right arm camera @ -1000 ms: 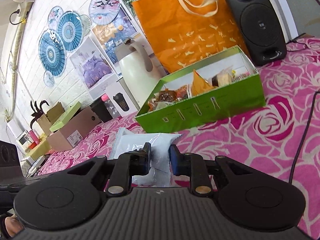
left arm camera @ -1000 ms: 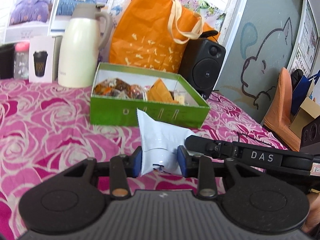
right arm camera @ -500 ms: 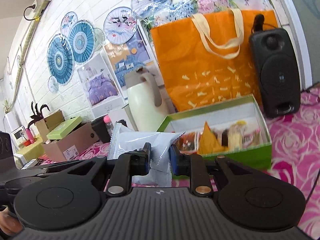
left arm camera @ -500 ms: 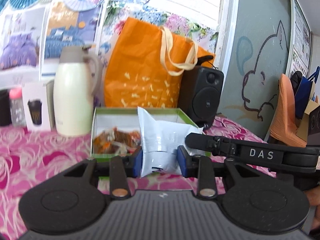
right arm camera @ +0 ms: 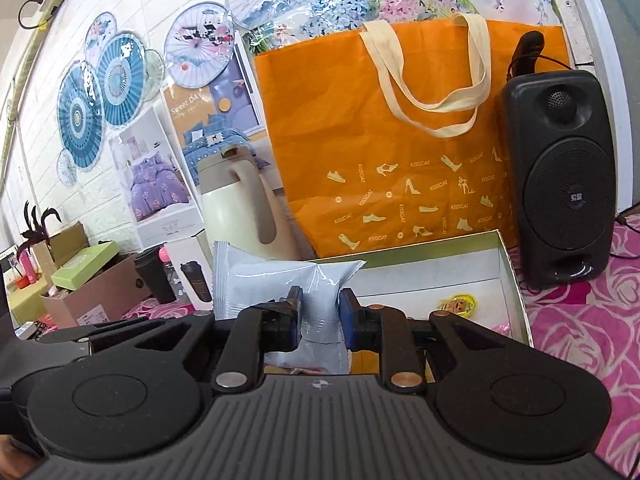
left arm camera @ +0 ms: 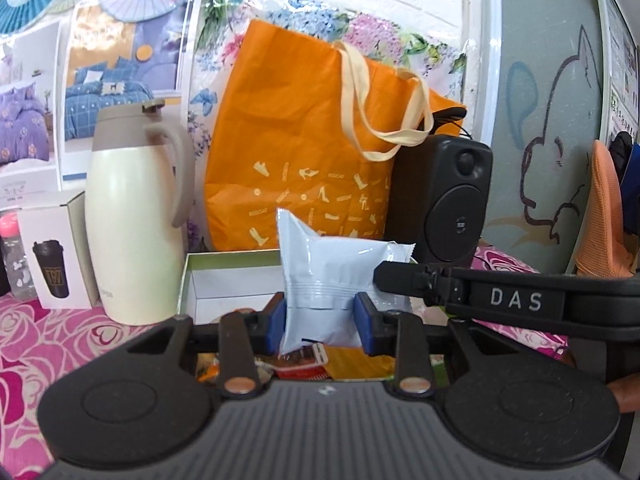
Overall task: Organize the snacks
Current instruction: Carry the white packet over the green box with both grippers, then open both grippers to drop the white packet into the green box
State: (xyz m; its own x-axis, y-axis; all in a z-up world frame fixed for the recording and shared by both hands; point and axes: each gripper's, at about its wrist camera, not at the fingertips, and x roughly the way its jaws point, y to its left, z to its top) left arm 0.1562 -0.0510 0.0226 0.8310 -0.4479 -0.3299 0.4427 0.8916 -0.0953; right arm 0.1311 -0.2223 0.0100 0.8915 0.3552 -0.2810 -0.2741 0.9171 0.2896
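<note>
You held one pale blue-white sealed plastic snack packet [left arm camera: 328,276] in both grippers: left gripper [left arm camera: 320,322] and right gripper [right arm camera: 319,320], jaws narrowly apart, clamped on it. It hung over the green, white-lined cardboard box [right arm camera: 516,276], already part-filled; release remained.

- The left wrist view looks forward along its gripper [left arm camera: 320,320], close above the box [left arm camera: 232,258], facing the wall.
- The right wrist view looks likewise.
- Both share box, bag [left arm camera: 304,148], speaker [left arm camera: 448,200].
</note>
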